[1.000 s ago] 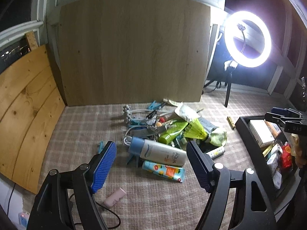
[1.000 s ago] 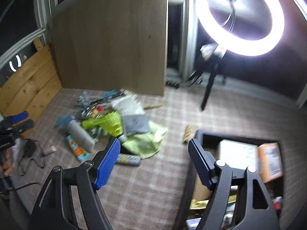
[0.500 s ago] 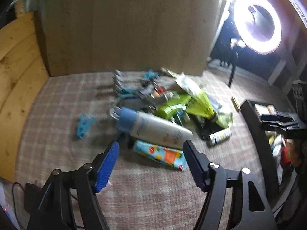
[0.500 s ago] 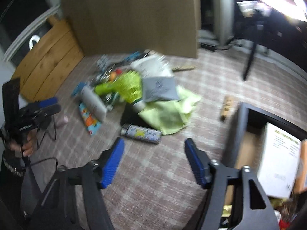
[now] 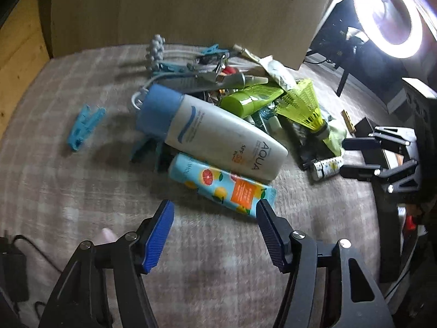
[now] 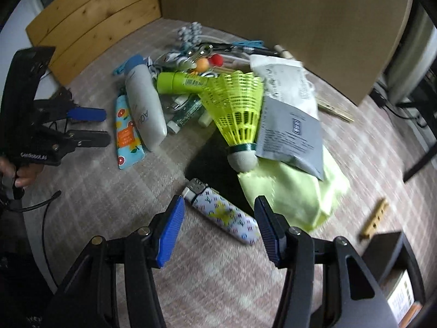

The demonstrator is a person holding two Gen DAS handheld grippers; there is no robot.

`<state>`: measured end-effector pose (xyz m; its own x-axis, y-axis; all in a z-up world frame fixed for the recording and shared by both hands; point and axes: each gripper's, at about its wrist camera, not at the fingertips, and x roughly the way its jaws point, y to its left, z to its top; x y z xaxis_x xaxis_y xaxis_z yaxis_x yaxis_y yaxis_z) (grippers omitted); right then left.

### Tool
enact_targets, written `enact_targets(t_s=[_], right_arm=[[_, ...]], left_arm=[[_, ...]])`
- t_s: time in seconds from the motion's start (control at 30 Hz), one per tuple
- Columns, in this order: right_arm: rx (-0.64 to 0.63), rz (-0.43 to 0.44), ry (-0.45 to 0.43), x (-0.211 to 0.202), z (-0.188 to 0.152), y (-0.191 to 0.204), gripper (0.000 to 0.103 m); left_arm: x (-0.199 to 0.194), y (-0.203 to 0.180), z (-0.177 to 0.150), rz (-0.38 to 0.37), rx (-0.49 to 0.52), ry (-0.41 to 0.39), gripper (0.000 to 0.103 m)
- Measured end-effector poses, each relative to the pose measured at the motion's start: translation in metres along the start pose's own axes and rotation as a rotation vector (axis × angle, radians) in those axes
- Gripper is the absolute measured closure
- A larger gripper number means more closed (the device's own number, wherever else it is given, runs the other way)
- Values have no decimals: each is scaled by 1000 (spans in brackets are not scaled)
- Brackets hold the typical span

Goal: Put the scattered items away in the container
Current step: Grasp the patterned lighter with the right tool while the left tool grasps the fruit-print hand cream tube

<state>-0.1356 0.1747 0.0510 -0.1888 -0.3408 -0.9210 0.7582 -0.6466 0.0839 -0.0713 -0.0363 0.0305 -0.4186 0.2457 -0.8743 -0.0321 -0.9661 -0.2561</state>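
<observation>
Both grippers hung over the pile: our left gripper was closing by the fruit-print tube, empty; right gripper gaped around the patterned lighter.

One white bottle; one fruit-print tube; one green tube; one yellow shuttlecock; one patterned lighter; two sachets, white and grey; one yellow-green cloth. Blue clothes pegs: one loose, others uncountable in the pile.
</observation>
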Motion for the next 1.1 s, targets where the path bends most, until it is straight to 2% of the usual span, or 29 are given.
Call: enact_targets(t_s=[0.3,0.47,0.77,0.9,0.97,1.0,1.03,1.07,1.1], right_arm=[[-46,22,40,24,6,-3,49],[-59,99,101,24,2,1,54],[-115,82,119,25,7,3,55],[-142,95,156,21,-3,15,69],[-123,91,140,19,-7,16,71],[-114,69,130,18,-8,16,77],[-102,51,125,18,-8,15,79],[-74,42,122,18,-7,14,80],[-47,35,116,17,-7,13,80]], left_arm=[[18,-4,17,58,6,-6,43],[23,-13,21,120,46,-8,42],[26,-17,21,152,74,-3,42],[23,-22,13,131,81,2,42],[24,-26,10,132,102,4,40],[24,-28,10,139,110,1,40],[25,-29,11,150,116,-1,42],[26,-30,12,173,121,-4,51],[27,-31,13,202,126,-11,55]])
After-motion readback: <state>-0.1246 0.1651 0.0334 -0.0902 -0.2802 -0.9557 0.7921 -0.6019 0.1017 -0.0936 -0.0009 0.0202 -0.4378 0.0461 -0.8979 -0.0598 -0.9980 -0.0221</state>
